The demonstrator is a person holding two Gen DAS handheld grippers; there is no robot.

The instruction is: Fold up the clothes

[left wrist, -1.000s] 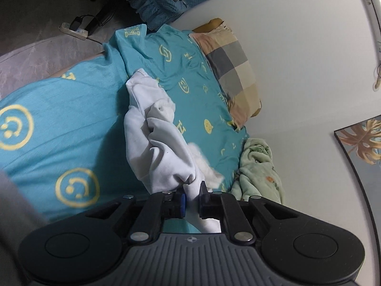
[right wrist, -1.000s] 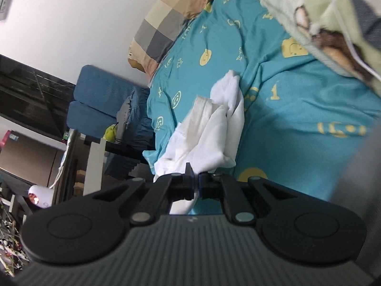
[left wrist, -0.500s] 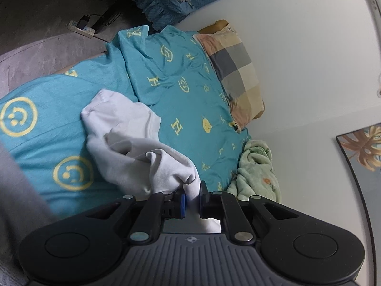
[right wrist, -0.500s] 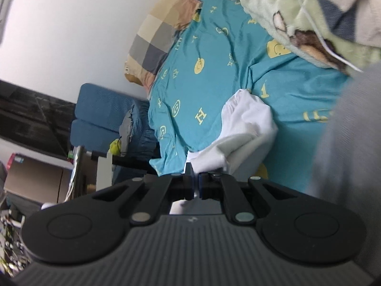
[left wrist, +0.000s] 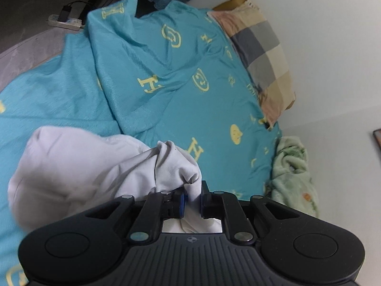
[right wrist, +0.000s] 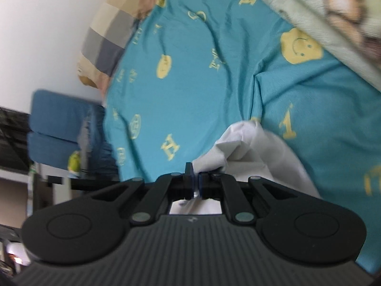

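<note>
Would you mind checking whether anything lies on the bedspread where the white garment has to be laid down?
Nothing visible does. The white garment, clamped in both tools, hangs over bare teal bedspread; the checked pillow and green blanket sit at the edges.

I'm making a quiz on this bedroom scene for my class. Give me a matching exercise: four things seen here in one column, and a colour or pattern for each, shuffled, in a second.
Things:
1. garment pinched in both grippers
2. bedsheet
3. pillow by the wall
4. fleece blanket in the bed's corner

Colours:
A. pale green
B. checked beige, grey and pink
C. white
D. teal with yellow smileys and letters

Pairs: 1-C, 2-D, 3-B, 4-A
</note>
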